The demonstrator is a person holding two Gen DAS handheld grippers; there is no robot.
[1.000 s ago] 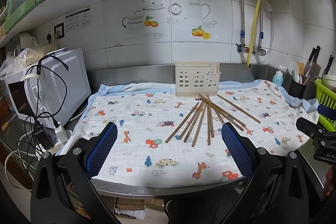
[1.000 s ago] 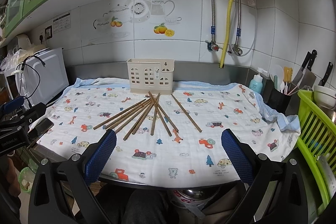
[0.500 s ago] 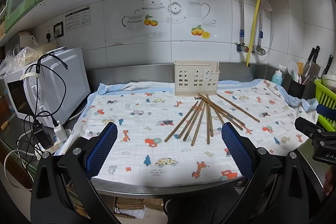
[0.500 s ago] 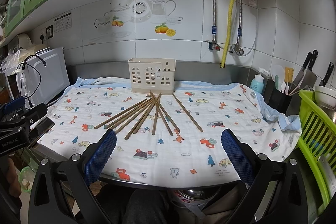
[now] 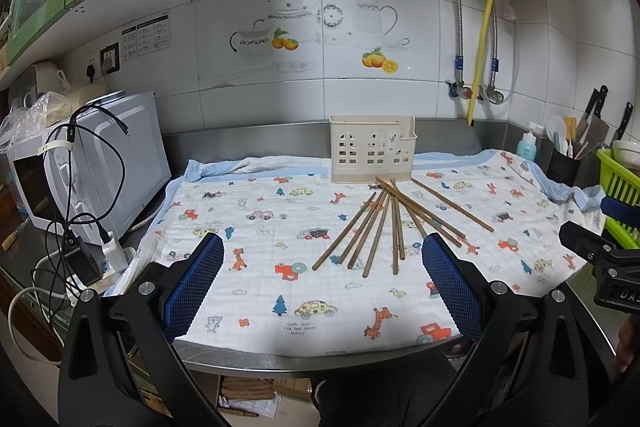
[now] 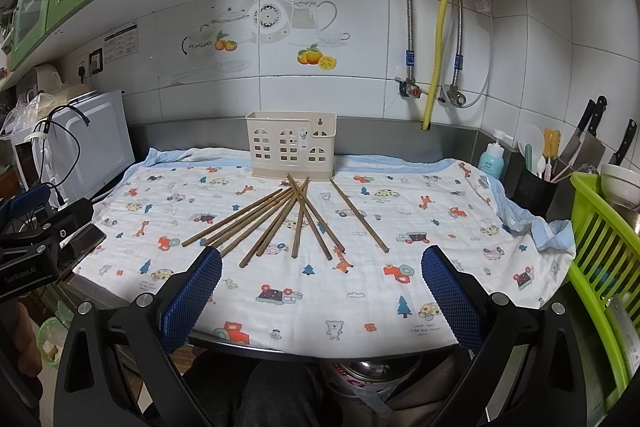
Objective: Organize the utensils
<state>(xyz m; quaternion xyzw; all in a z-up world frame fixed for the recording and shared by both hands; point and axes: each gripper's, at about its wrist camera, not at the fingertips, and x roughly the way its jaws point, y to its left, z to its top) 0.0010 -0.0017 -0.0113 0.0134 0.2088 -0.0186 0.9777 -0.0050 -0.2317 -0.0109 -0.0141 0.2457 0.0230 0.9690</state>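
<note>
Chopsticks [image 5: 384, 223] are lying loose on the cloth [image 5: 260, 291], fanning out from a crossing point just in front of the caddy [image 5: 372, 149], with one stick [image 6: 359, 215] lying a little apart on the right side of the fan. Going from the biggest thing down: the cloth, printed with cars, trees and giraffes, is covering most of the steel counter [image 5: 280, 357] and bunching up at its right end. A microwave [image 5: 96, 163] is sitting at the left of the counter with black cables [image 5: 72, 187] draping over its front. A green rack [image 6: 600, 247] is standing off the right end, with a bowl [image 6: 620, 183] showing behind it; what else is sitting in the rack I cannot tell. The cream caddy is standing upright at the back of the cloth against the steel upstand, and nothing is showing above its rim. A black pot [image 6: 534, 193] at the right is holding a few upright utensils, a soap bottle [image 6: 491, 159] is standing beside it, and knives [image 6: 588, 135] are hanging on the tiles behind. Both grippers are hovering over the near edge of the counter, well short of the chopsticks: the left gripper [image 5: 322, 285] is gaping wide with nothing between its blue pads [image 5: 192, 285], and the right gripper [image 6: 320, 301] is spreading just as wide, also holding nothing.
</note>
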